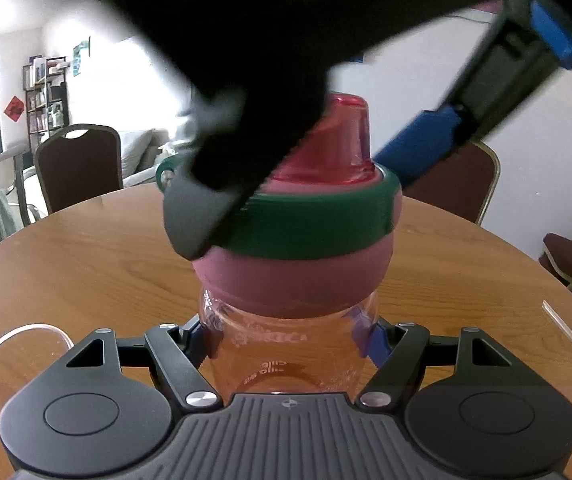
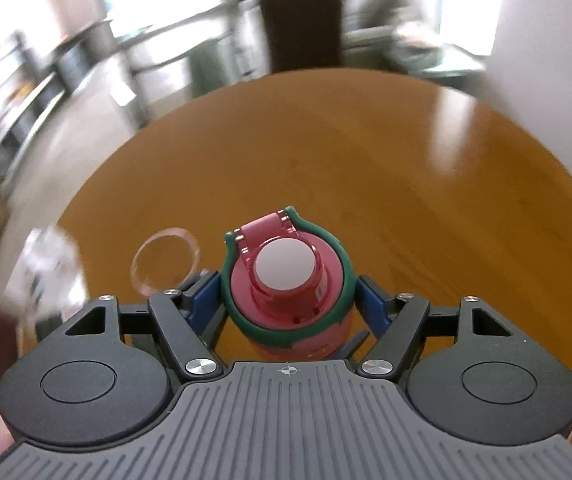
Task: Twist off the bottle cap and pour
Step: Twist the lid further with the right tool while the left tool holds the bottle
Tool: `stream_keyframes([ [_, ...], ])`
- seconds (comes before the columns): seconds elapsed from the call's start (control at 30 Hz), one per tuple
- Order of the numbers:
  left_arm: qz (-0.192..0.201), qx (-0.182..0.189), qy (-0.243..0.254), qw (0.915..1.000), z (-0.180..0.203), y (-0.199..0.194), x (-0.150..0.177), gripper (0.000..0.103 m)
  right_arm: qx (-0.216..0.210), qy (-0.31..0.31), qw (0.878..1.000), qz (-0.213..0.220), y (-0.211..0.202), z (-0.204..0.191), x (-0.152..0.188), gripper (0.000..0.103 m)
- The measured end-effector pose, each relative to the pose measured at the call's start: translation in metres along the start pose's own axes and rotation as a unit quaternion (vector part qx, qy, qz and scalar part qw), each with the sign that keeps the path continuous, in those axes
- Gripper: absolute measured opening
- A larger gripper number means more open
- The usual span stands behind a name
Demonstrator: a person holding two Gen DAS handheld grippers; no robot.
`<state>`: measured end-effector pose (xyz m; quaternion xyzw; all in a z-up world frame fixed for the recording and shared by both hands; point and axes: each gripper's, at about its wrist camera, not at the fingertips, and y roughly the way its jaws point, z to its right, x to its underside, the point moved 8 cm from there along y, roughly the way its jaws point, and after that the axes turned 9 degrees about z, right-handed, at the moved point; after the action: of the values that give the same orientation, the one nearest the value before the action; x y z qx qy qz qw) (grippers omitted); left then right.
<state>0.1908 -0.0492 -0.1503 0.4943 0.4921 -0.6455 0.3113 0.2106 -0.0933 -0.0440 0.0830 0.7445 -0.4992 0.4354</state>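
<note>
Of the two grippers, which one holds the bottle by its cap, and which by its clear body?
The right gripper grips the pink cap at its green band, from above. The left gripper clamps the clear bottle body lower down, below the cap.

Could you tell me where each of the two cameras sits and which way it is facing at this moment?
Left wrist: on the left gripper, low at the side of the bottle, facing level across the wooden table toward chairs; its own jaws clamp the clear body, and the right gripper crosses overhead.
Right wrist: on the right gripper, above the bottle, facing steeply down onto the pink cap; its jaws flank the green ring.
Shared: bottle, cap, table, clear glass.
</note>
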Motion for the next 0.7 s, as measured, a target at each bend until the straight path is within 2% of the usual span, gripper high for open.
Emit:
stream_keyframes([
  [0.03,0.000,0.002,0.001,1.0000,0.000,0.000,0.000,0.072,-0.036,-0.025,0.999,-0.013,0.001,0.004,-0.002,0.073],
  [0.07,0.000,0.006,0.001,1.0000,0.002,-0.001,0.000,0.072,-0.091,-0.070,0.993,-0.032,0.003,0.010,-0.006,0.073],
  [0.1,0.000,0.011,0.002,0.9999,0.003,-0.001,-0.001,0.072,-0.096,-0.077,0.992,-0.034,0.003,0.009,-0.006,0.073],
  [0.17,0.001,0.016,0.001,0.9999,0.004,-0.002,0.000,0.072,-0.167,-0.169,0.971,-0.041,0.000,0.013,-0.006,0.073],
  [0.2,0.000,0.017,0.000,0.9999,0.004,-0.003,0.000,0.072,-0.195,-0.177,0.963,-0.050,0.001,0.017,-0.008,0.074],
  [0.23,0.000,0.018,-0.001,0.9998,0.005,-0.003,-0.001,0.072,-0.201,-0.180,0.961,-0.051,0.002,0.016,-0.009,0.074],
  [0.27,0.000,0.018,-0.002,0.9998,0.005,-0.004,-0.001,0.072,-0.221,-0.194,0.954,-0.054,0.003,0.018,-0.011,0.074],
  [0.3,-0.001,0.018,-0.003,0.9998,0.006,-0.004,-0.001,0.072,-0.224,-0.193,0.954,-0.056,0.002,0.019,-0.011,0.074],
  [0.37,-0.001,0.015,-0.006,0.9999,0.006,-0.005,-0.001,0.072,-0.219,-0.176,0.958,-0.053,-0.002,0.018,-0.010,0.083],
  [0.43,-0.001,0.013,-0.007,0.9999,0.005,-0.005,-0.001,0.072,-0.203,-0.141,0.968,-0.041,-0.007,0.015,-0.009,0.094],
  [0.5,0.001,0.008,-0.004,1.0000,0.003,-0.003,0.000,0.072,-0.161,-0.096,0.982,-0.008,-0.019,0.012,-0.006,0.094],
  [0.57,0.002,0.002,-0.005,1.0000,0.004,-0.004,0.000,0.072,-0.076,-0.042,0.996,0.023,-0.028,0.011,-0.002,0.094],
  [0.63,0.002,-0.002,-0.005,1.0000,0.005,-0.004,0.001,0.072,-0.016,-0.007,1.000,0.018,-0.026,0.013,0.003,0.098],
  [0.67,0.002,-0.004,-0.005,1.0000,0.005,-0.004,0.001,0.072,0.015,0.040,0.999,0.018,-0.030,0.013,0.005,0.097],
  [0.7,0.001,-0.005,-0.005,1.0000,0.006,-0.004,0.000,0.072,0.027,0.065,0.997,0.019,-0.031,0.011,0.006,0.097],
])
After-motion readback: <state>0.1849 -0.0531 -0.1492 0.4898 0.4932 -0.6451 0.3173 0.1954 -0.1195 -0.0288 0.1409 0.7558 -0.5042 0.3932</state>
